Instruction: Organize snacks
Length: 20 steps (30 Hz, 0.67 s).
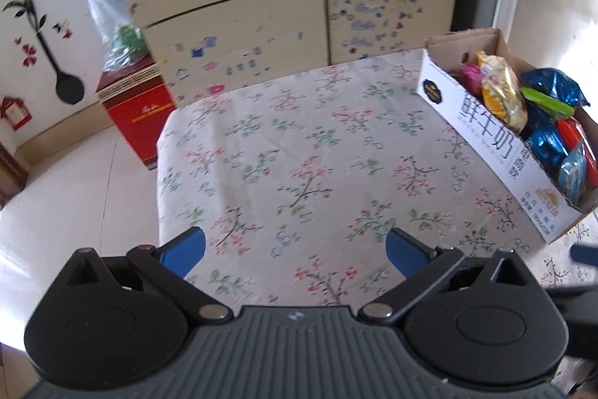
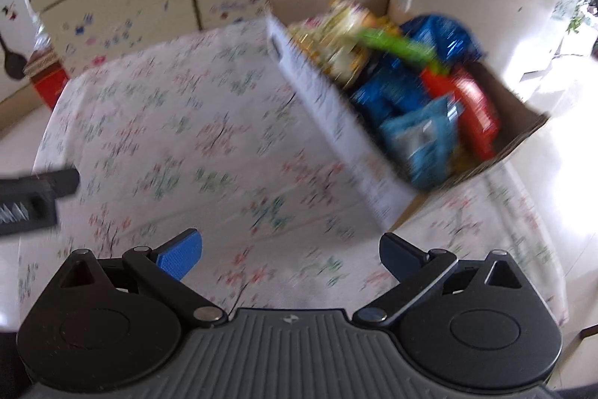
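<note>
Left wrist view: my left gripper [image 1: 295,249] fills the bottom of the frame, its two blue-tipped fingers [image 1: 185,251] spread wide apart with nothing between them. Under and beyond the fingers lies a table [image 1: 284,152] covered in a pale cloth printed with small red and green flower sprigs. At the right edge of the frame sits a long cardboard box [image 1: 482,133] with a white printed side, resting on the cloth and running from the upper right down toward the lower right. The snacks [image 1: 501,92] are piled inside it: a yellow packet, shiny blue bags, a green strip, something pink and something red. Behind the table, across the top of the frame, stands a cream cabinet [image 1: 261,21] dotted with small stickers. A red carton [image 1: 134,107] sits on the floor at the middle left.

Right wrist view, which is blurred: my right gripper [image 2: 289,251] is likewise splayed apart and holds nothing, above the same flowered cloth. The box [image 2: 336,122] lies in the upper right of the frame, apart from my fingers, with the bright packets [image 2: 407,77] heaped in it. A dark part of the other gripper [image 2: 37,197] shows at the left edge.
</note>
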Tool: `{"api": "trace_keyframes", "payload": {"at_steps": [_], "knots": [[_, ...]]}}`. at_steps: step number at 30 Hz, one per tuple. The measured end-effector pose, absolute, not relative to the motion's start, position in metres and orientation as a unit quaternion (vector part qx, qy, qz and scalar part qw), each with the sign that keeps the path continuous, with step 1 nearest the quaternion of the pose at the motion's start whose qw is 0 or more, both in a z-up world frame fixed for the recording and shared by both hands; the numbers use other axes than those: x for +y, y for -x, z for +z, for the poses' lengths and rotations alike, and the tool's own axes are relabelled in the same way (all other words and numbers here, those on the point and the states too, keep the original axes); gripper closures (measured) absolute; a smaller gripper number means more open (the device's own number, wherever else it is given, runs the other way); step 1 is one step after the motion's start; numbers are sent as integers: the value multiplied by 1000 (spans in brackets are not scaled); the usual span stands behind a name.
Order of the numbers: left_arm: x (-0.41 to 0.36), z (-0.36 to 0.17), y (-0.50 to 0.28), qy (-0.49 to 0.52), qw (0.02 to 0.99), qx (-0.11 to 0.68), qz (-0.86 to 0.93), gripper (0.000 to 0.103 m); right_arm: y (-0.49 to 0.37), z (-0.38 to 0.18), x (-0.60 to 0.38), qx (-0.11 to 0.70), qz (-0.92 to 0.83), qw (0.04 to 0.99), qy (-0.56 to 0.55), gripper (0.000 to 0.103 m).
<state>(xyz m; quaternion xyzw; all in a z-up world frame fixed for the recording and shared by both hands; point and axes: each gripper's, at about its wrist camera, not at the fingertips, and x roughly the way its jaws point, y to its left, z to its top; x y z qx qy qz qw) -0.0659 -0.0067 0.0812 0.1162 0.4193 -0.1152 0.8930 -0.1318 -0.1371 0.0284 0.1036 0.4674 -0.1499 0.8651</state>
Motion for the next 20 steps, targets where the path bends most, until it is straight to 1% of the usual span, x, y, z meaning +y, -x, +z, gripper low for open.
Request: {"api": "trace_keyframes", "payload": {"at_steps": [6, 12, 16, 20], "knots": [[18, 78, 68, -95, 896, 422, -100, 1, 125, 1, -108, 485, -113, 864, -82, 0], [33, 72, 68, -79, 895, 429, -96, 1, 113, -20, -89, 474, -96, 873, -63, 0], [38, 72, 69, -73, 896, 427, -97, 1, 109, -26, -81, 434, -91, 896, -39, 0], [41, 73, 68, -68, 897, 425, -97, 1, 105, -29, -79, 403, -91, 910, -42, 0]]}}
